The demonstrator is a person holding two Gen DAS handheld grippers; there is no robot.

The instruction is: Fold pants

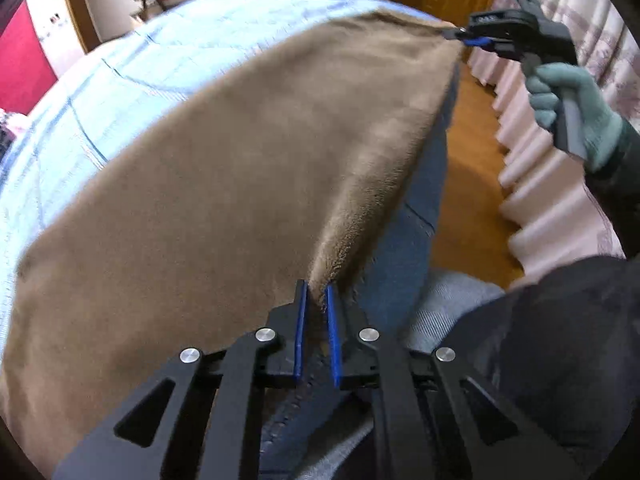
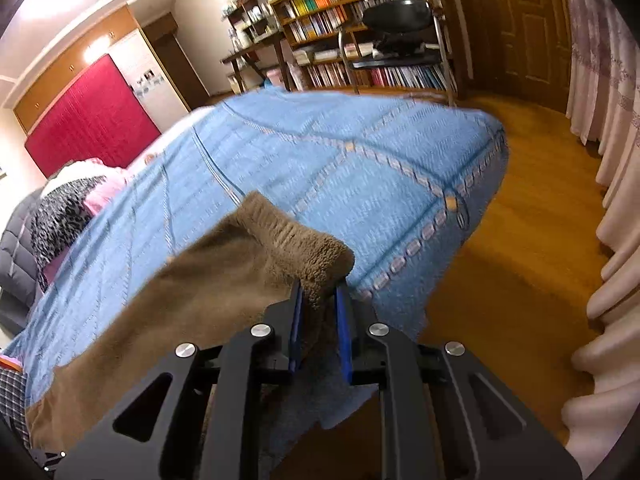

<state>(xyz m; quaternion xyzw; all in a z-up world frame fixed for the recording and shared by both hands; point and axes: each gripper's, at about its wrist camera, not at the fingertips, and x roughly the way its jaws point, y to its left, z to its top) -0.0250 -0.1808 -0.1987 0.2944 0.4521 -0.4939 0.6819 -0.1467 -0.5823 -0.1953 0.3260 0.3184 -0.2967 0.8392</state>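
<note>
Blue bedcover (image 2: pixel 360 168) carries the soft, fluffy brown pants (image 1: pixel 224 168), which likely sag, so edges suit best: left gripper (image 1: pixel 317 304) pinches the near edge, right gripper (image 2: pixel 319 300) a far corner by the bookshelf (image 2: pixel 360 24).

floor (image 2: pixel 520 240) wood | bookshelf (image 2: pixel 360 20) – back wall | curtains (image 2: pixel 612 160) rt | red panel (image 2: pixel 92 116) lt

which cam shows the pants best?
Left wrist: nearly the whole brown pants spread across the blue bedspread, both tongs gripping the near edge. Right wrist shows only the ribbed end and one side.
</note>
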